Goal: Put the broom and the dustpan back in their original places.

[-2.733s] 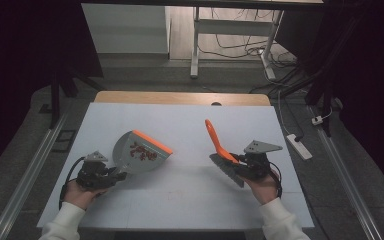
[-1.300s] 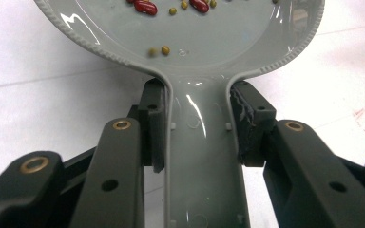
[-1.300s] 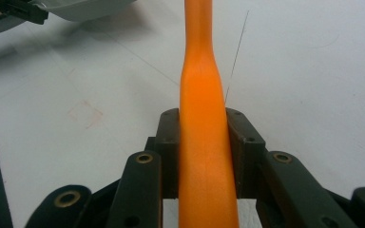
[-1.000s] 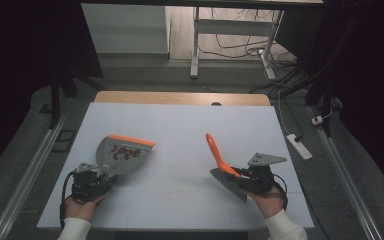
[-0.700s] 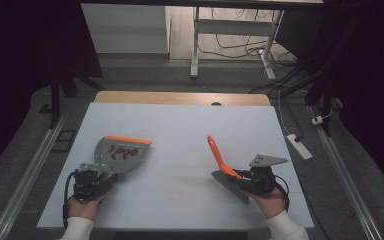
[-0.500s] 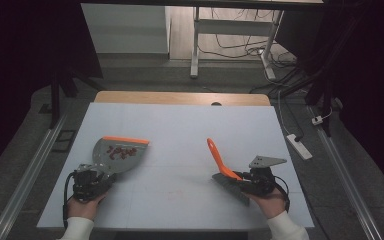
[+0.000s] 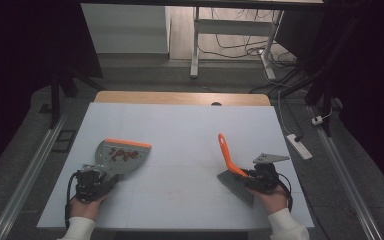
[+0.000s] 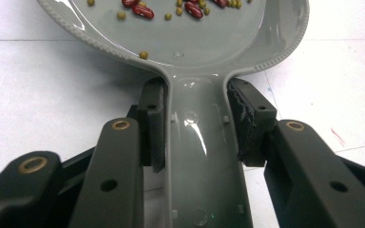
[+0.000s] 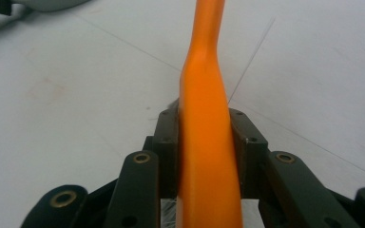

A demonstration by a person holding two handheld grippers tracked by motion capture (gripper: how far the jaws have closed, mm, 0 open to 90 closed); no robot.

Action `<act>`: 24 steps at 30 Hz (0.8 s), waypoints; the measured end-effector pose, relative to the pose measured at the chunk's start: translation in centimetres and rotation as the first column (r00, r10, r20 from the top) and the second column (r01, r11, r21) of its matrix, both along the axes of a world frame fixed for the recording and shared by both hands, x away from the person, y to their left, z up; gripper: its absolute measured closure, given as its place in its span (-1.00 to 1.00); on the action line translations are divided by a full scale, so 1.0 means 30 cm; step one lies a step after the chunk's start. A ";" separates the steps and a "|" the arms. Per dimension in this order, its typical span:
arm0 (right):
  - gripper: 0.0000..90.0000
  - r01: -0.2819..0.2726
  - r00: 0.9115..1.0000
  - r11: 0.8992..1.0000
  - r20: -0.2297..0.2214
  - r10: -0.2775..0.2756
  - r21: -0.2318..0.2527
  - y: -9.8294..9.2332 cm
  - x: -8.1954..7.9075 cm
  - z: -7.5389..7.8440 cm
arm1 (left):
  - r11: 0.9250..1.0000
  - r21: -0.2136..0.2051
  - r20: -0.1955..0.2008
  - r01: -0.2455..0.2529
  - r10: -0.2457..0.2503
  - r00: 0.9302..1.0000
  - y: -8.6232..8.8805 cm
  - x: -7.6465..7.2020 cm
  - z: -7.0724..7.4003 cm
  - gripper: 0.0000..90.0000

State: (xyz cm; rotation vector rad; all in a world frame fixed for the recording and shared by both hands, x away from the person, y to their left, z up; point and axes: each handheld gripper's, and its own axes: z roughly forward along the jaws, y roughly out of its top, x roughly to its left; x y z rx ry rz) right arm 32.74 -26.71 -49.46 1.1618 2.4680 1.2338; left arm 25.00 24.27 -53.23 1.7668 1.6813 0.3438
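A grey dustpan (image 7: 122, 155) with an orange front lip lies flat on the white table (image 7: 180, 125) at the left. Red and green beans (image 8: 142, 10) lie in its pan (image 8: 195, 42). My left gripper (image 7: 101, 178) (image 8: 195, 123) is shut on its grey handle. At the right, my right gripper (image 7: 247, 175) (image 9: 204, 137) holds a hand brush (image 7: 226, 152) by its orange handle (image 9: 204, 71). The handle slants up and away, and the grey bristles (image 7: 237, 187) rest on the table. These jaws have just been opening slightly, with the handle still touching both pads.
A wooden strip (image 7: 180, 98) runs along the table's far edge. Metal rails (image 7: 30, 170) flank the table on the floor. A white power strip (image 7: 298, 146) lies on the floor at the right. A white frame with cables (image 7: 195, 45) stands beyond the table.
The dustpan has come down and to the left, and now lies flat with its beans. The brush has drifted right and sunk a little until its bristles reached the table.
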 end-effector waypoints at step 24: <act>0.08 0.072 0.991 0.993 -0.106 -0.081 -0.090 -0.028 0.085 -0.061 | 0.998 0.020 -0.031 0.057 -0.056 0.998 -0.005 0.002 -0.006 0.34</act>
